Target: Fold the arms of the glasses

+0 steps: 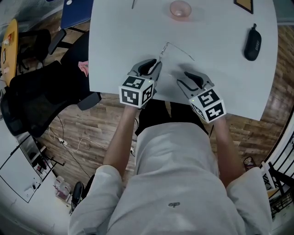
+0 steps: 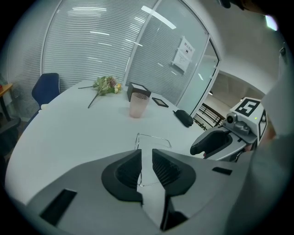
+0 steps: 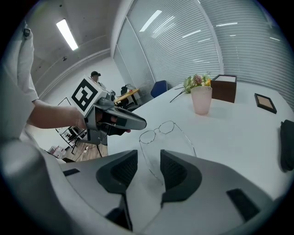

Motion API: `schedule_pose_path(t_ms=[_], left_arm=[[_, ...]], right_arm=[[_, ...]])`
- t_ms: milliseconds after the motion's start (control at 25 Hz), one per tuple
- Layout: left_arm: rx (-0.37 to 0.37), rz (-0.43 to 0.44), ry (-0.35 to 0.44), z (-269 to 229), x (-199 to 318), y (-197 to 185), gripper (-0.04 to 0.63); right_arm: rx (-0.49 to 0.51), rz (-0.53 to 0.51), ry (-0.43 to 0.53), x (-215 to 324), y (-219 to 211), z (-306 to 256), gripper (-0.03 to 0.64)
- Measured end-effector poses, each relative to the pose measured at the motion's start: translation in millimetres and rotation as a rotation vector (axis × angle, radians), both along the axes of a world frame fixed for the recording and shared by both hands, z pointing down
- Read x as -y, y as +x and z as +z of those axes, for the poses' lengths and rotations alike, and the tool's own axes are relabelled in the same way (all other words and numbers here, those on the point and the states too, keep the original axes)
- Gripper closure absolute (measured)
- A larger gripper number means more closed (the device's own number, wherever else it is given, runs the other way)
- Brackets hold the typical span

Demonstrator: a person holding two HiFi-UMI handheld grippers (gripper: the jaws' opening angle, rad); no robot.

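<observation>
Thin wire glasses (image 1: 179, 50) lie on the white table (image 1: 119, 41) with both arms spread. My left gripper (image 1: 158, 62) is over the left arm near its hinge. In the left gripper view the arm wire (image 2: 139, 160) runs through the narrow gap between its jaws (image 2: 147, 153), and table shows between them. My right gripper (image 1: 180, 78) is at the tip of the other arm. In the right gripper view its jaws (image 3: 149, 156) stand apart around that arm, with the lenses (image 3: 158, 131) beyond and the left gripper (image 3: 138, 123) beside them.
A pink cup (image 1: 180, 9) stands behind the glasses, and a black glasses case (image 1: 252, 43) lies at the right. Flowers (image 2: 106, 85), a dark box (image 2: 138, 89) and a small frame (image 2: 161, 102) sit farther back. Office chairs (image 1: 41, 92) stand left of the table. The table's front edge is just under both grippers.
</observation>
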State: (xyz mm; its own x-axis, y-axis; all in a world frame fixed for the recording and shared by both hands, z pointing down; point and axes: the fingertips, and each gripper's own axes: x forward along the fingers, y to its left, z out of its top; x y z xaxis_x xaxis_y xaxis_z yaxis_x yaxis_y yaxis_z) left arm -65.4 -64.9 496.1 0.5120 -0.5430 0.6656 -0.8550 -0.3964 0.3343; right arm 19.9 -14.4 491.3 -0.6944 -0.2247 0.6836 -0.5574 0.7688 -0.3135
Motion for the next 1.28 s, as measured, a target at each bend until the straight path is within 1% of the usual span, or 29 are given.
schedule_pose_path(t_ms=[120,320,720,880,1040,1280], left_arm=[[0.003,0.001,-0.016,8.5,-2.1,-0.6,0.515],[0.031,0.026,-0.033,21.7,-5.4,-4.0,0.528],[0.036,0.048,-0.046,30.8,-8.1,-2.5,0.548],[0.035,0.049,-0.046,30.6,-8.6,-0.6,0.557],[0.033,0.049,-0.051,31.4,-9.5,-0.4,0.563],[0.028,0.06,-0.056,31.2,-8.9,1.3,0.565]], right_arm=[[-0.012,0.004,-0.005,1.2,0.0,4.5,0.457],[-0.027,0.012,-0.011,-0.7,-5.0,11.1,0.459],[-0.069,-0.003,-0.015,-4.4,-9.8,26.6,0.465],[-0.093,-0.019,-0.008,-4.8,-9.3,33.3,0.474],[-0.129,-0.045,-0.029,-11.3,-10.0,39.3,0.482],[-0.17,-0.073,-0.016,-13.9,-8.2,47.7,0.495]])
